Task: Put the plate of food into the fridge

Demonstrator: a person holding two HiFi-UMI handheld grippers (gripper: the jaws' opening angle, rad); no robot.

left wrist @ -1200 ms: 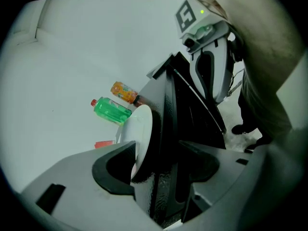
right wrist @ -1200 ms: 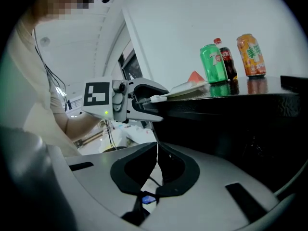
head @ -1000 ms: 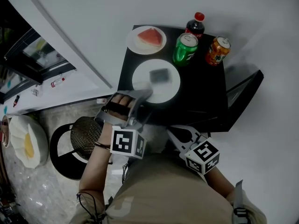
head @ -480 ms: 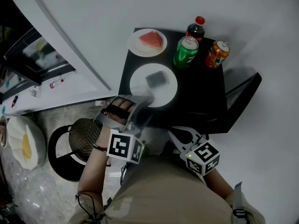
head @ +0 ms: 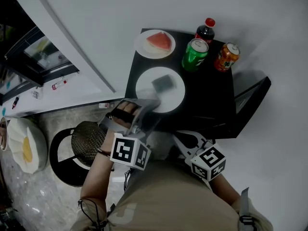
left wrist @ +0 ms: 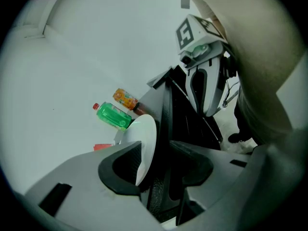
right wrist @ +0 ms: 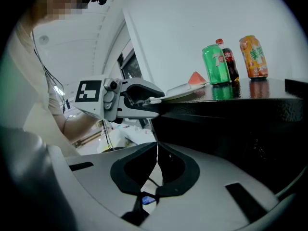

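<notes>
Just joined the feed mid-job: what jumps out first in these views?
The left gripper straddles the near rim of the white plate carrying a dark block on the black table; its fingers have just been closing with that rim between them. Behind stand a watermelon slice on a second plate, a green can, an orange can and a cola bottle.

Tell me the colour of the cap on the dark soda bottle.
Red; the cap shows best in the head view.

Black table point(head: 208, 96) holds a white near plate point(head: 146, 88), green can point(head: 194, 55) and orange can point(head: 226, 57).
</notes>
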